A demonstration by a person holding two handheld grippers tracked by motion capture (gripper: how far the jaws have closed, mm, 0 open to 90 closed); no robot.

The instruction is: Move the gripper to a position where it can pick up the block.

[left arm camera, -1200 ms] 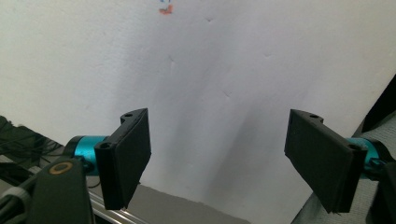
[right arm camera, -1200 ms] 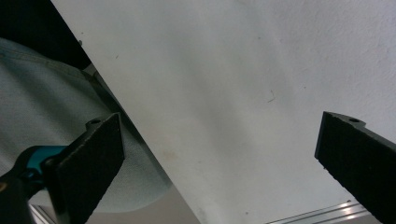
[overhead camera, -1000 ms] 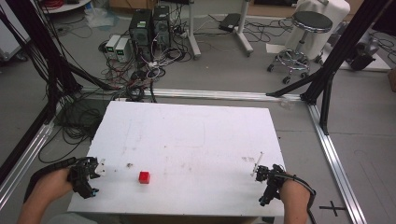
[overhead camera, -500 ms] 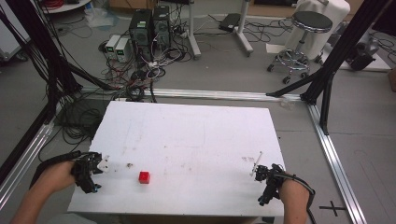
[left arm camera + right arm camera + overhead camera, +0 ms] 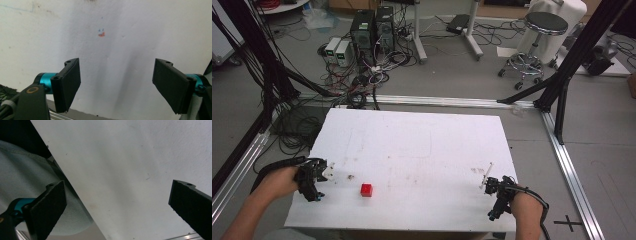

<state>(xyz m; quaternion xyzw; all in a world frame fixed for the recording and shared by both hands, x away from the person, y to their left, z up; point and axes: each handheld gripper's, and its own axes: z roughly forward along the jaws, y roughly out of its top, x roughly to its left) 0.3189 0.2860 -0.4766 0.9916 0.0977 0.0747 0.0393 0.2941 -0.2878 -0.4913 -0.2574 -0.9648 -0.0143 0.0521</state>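
now the left gripper point(image 5: 314, 177), jaws wide and empty, has slid inward along the near edge of the white table point(image 5: 422, 145), closing on the red cube point(image 5: 366, 189) just right of it, likely to grasp; the right gripper point(image 5: 497, 192) stays put, jaws wide.

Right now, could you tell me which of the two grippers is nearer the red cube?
The left gripper: the red cube lies just beside it, while the right gripper sits across the table.
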